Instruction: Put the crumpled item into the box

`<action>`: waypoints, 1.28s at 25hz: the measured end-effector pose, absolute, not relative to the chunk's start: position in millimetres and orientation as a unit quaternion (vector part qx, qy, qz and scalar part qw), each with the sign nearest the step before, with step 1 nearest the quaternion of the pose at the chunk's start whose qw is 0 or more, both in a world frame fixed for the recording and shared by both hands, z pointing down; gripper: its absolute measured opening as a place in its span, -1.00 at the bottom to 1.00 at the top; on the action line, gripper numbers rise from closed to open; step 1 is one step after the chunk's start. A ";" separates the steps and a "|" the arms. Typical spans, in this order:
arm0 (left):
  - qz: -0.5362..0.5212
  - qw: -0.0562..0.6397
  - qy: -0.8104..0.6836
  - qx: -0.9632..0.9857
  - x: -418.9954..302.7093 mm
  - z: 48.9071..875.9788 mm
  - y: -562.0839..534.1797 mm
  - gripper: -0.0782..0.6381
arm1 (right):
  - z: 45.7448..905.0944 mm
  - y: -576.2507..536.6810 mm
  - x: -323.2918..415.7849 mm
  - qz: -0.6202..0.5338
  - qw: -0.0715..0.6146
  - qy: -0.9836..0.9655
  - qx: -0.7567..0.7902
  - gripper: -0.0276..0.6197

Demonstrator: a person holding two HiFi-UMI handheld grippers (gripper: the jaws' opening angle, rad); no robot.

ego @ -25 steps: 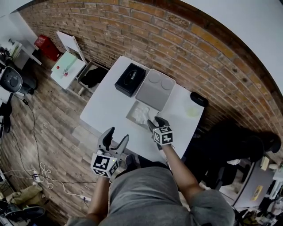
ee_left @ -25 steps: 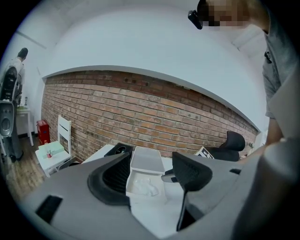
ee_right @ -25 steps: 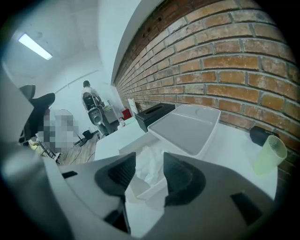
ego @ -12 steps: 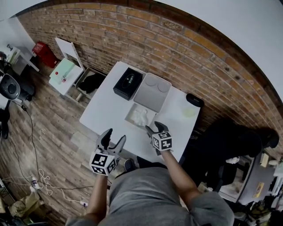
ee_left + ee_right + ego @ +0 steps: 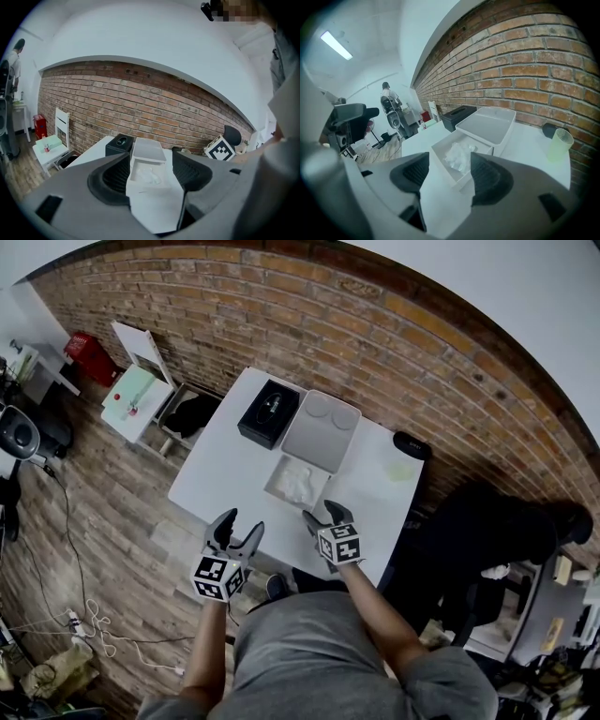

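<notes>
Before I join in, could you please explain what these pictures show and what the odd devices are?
A person holds a two-jaw tool in each hand: the left hand-held gripper and the right hand-held gripper. One picture comes from a head camera looking down. The other two come from cameras riding on the hand-held grippers, looking along their jaws. On the white table lie an open white box with the crumpled item inside, a shallow lid beside it, a black box and a green cup. Nothing is held: both are open, and the right one's jaws have just been opening, with nothing between them.
</notes>
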State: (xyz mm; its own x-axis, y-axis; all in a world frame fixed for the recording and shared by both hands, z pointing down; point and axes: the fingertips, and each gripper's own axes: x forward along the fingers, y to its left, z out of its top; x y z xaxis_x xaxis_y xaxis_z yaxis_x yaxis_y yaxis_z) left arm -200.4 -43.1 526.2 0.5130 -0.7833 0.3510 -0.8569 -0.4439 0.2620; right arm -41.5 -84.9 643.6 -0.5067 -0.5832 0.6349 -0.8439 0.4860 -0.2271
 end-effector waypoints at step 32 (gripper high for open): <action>0.213 0.240 -0.457 0.830 -192.7 683.4 -89.4 -0.03 | 716.2 -63.4 -48.3 0.319 0.277 -0.797 0.432 0.18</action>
State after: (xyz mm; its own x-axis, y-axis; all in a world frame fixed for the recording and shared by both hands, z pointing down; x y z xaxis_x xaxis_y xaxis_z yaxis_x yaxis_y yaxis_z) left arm -192.7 -89.4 683.4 0.4925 -0.6559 0.5721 -0.8599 -0.4682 0.2034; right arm -48.3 -63.4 716.2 -0.4740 -0.5119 0.7165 -0.8649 0.4231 -0.2699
